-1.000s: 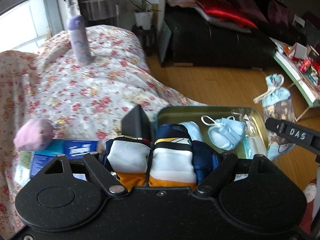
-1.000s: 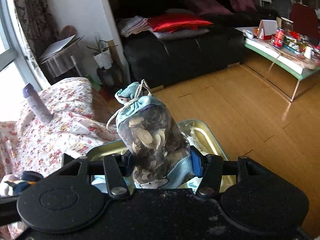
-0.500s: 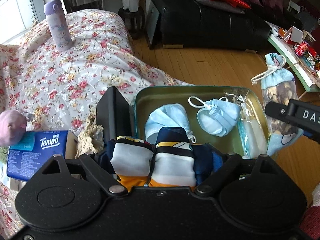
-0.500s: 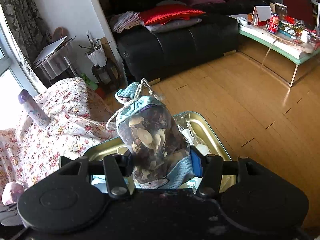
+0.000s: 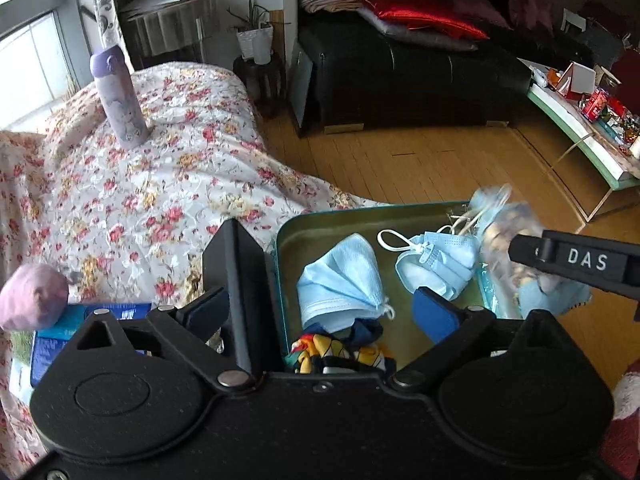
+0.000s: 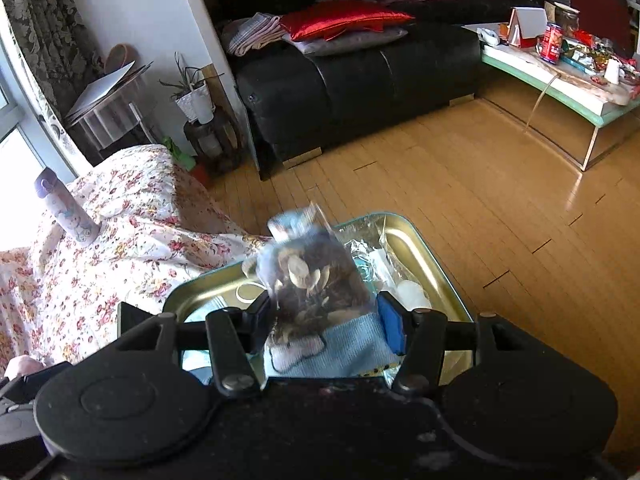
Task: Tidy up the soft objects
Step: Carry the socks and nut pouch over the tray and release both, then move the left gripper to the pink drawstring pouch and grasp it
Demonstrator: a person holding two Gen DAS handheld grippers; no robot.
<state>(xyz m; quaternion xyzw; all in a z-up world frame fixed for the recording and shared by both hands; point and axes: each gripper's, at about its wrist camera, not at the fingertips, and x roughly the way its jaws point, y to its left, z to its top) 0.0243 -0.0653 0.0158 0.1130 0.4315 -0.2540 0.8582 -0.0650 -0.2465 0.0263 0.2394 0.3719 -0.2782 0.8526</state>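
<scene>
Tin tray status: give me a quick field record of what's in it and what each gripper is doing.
tray: green-rimmed tin on floral cloth
contents: two blue face masks, colourful folded cloth
left gripper: open, above the cloth
right gripper: sachet bag between its fingers, over the tray, grip unclear
blur: bag top

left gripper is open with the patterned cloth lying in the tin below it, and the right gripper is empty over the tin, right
Not quite: the right gripper is not empty. The right wrist view shows it closed on the drawstring pouch, held over the tin. The rest stands: the left gripper is open, and the patterned cloth lies in the tin below it.
</scene>
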